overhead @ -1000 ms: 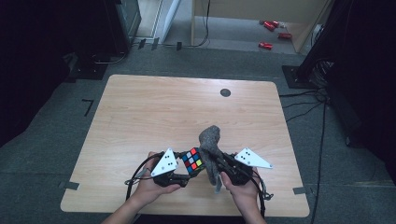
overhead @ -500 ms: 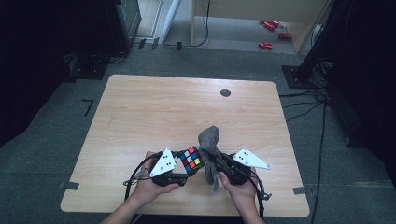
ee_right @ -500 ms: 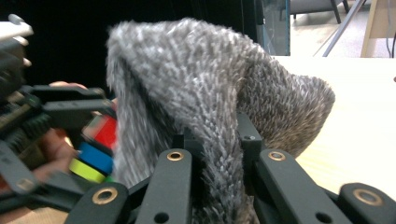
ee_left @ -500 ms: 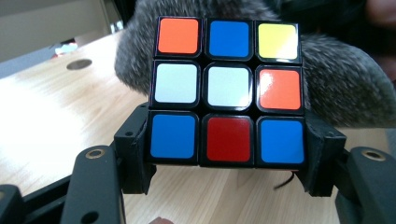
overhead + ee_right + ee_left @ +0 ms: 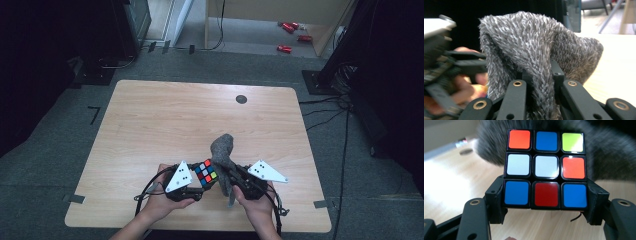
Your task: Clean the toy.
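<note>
Grey carpet surrounds a pale wooden tabletop (image 5: pixel 150 130), which carries a dark round mark (image 5: pixel 241 99) near its far edge; red objects (image 5: pixel 290 30) lie on the floor well beyond. At the near edge, a puzzle cube (image 5: pixel 206 172) is pinched by the left claw (image 5: pixel 199 180), its jaws pressed against the cube's two opposite sides along the bottom row, as is seen in the left gripper view (image 5: pixel 545 168). A grey fuzzy cloth (image 5: pixel 222 160) is clamped by the right claw (image 5: pixel 231 176), whose jaws are squeezed nearly together on a fold of it (image 5: pixel 536 65); the cloth stands just beside the cube, and contact between them cannot be made out.

The cube is judged rigid and light, with glossy, somewhat slippery faces, so it is best gripped flat on opposite sides, as now; a grip across corners would let it twist. The cloth is judged soft, limp and light; it can be taken anywhere but will sag and drape. Nothing else stands on the tabletop to obstruct either hand; only the trailing cables (image 5: pixel 145 192) near the wrists could snag
</note>
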